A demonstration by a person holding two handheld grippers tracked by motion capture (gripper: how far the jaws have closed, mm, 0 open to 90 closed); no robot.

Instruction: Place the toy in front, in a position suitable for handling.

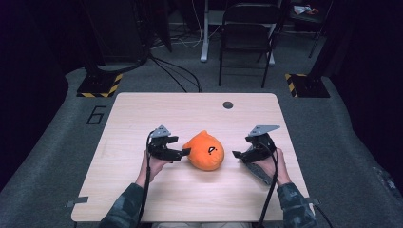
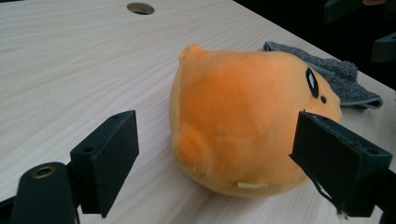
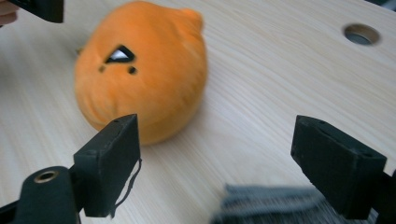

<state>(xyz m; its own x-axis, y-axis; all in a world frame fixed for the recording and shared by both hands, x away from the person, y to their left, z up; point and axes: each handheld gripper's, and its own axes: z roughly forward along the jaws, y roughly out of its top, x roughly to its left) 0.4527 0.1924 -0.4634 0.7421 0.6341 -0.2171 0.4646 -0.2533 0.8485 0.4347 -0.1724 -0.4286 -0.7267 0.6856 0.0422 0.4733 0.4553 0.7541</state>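
High view: round orange plush toy with a small black face mark [image 1: 204, 151] sits mid-table on the light wooden table [image 1: 142, 114], between our two grippers. Left gripper [image 1: 186, 152] has jaws apart, tips right at the toy's side; in the left gripper view it straddles the plush [image 2: 243, 126]. Right gripper [image 1: 236, 154] also has jaws apart, a bit off the toy, over a grey knitted cloth [image 3: 266, 205]. We'd judge the plush light, soft, squashy, not fragile. Pinch across the body's narrower width, or the top nub.

High view overlooks the table [image 1: 142, 190]; gripper views (close, opposed) share it.
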